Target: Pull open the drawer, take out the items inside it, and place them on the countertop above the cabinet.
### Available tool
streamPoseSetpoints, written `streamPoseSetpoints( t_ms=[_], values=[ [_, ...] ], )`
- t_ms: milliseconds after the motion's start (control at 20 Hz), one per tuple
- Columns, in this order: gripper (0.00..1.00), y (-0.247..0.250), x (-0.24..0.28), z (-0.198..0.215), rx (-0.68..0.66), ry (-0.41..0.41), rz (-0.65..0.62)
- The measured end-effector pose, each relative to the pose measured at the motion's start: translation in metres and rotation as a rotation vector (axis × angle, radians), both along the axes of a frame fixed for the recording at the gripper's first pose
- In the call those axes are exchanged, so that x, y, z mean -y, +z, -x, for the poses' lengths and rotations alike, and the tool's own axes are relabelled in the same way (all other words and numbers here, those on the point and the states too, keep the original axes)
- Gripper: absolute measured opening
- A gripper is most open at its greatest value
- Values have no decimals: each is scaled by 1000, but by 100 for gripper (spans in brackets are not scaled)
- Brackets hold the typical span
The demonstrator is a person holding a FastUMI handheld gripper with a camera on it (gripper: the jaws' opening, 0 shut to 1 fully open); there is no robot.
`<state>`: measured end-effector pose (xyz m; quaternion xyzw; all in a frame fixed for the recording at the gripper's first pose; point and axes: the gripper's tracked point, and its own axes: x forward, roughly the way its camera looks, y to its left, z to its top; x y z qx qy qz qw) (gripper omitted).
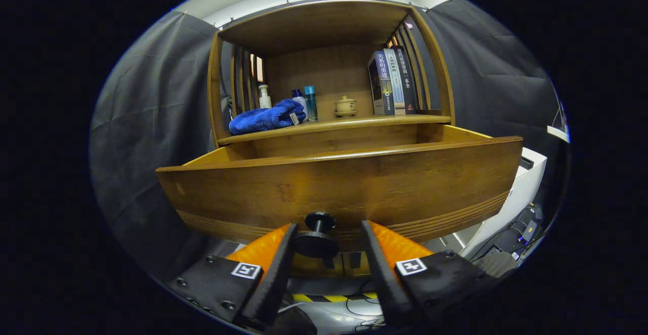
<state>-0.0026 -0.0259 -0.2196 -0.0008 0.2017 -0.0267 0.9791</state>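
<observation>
Both fingers of released tongs [326,234] flank drawer [344,183] knob [319,234], untouched.

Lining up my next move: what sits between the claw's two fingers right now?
In the gripper view, the drawer's dark knob sits between the open claw's fingers, neither visibly pressing it. The drawer is already pulled out.

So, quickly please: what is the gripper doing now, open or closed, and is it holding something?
Gripper: open, holding nothing; the drawer's knob sits between its fingers, and neither finger presses on it.
</observation>
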Motion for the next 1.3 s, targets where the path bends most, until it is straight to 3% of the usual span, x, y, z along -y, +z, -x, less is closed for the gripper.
streamPoseSetpoints(
  t_ms=[150, 300, 550, 750, 850, 1050, 1200, 1300],
  values=[
    [100, 15, 3, 8, 23, 8, 20],
    [99, 77, 0, 3, 138, 1, -45],
    [98, 210, -4, -50, 287, 14, -78],
    [98, 251, -21, -121, 234, 14, 1],
    [98, 228, -34, -152, 118, 10, -2],
    [99, 126, -37, -181, -221, -38, 27],
    [99, 71, -35, -184, -383, -65, 56],
    [94, 44, -37, -179, -486, -77, 41]
  ],
)
